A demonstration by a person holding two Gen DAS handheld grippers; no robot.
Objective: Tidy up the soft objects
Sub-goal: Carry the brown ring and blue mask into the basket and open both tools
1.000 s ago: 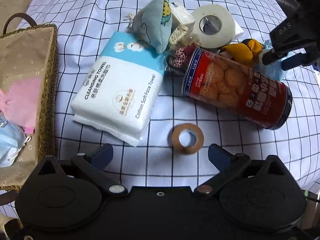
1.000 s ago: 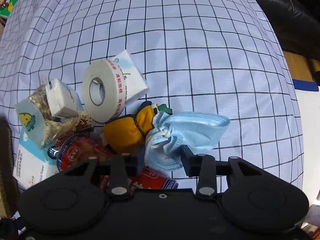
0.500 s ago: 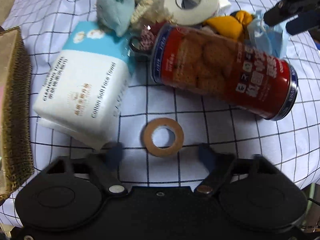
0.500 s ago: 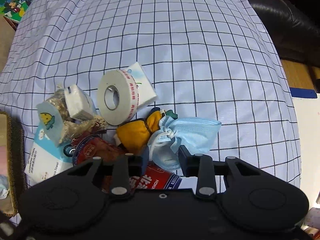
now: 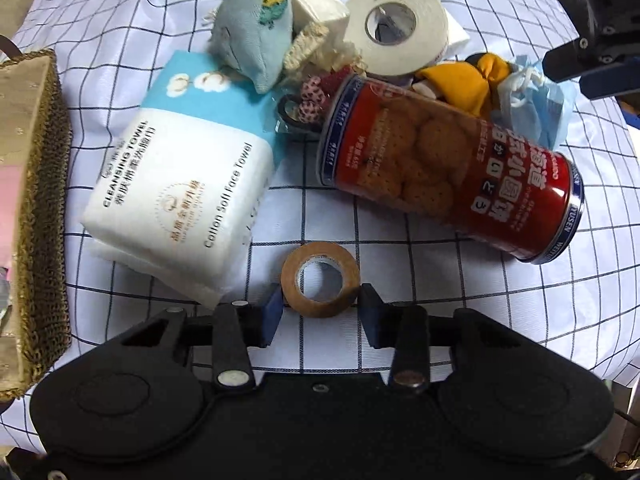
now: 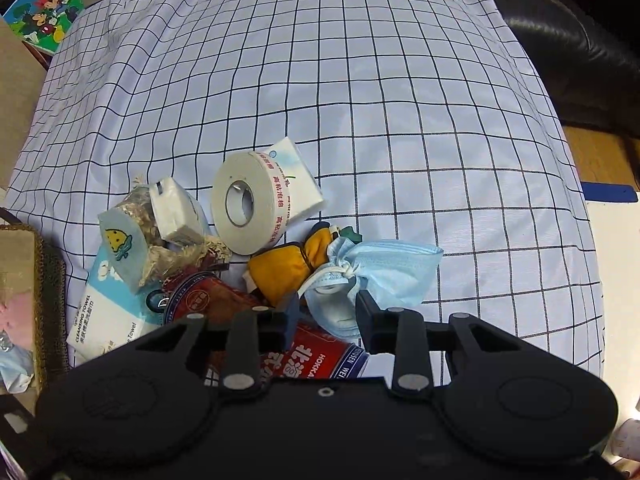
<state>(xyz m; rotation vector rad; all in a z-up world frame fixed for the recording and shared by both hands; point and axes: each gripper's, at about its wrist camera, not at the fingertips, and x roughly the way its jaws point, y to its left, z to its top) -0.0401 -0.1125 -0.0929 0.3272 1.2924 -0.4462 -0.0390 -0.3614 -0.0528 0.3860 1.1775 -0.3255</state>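
Nearby, left tool [image 5: 320, 307] clamps the brown tape roll [image 5: 320, 283], biscuit can [image 5: 452, 168] beside; right tool [image 6: 326, 312] pinches the mask [image 6: 376, 276].

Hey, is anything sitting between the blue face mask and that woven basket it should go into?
Yes. The right tool holds the face mask at the pile's far side from the woven basket. Between them lie the yellow pouch, red biscuit can and towel pack; lifting over them looks necessary.
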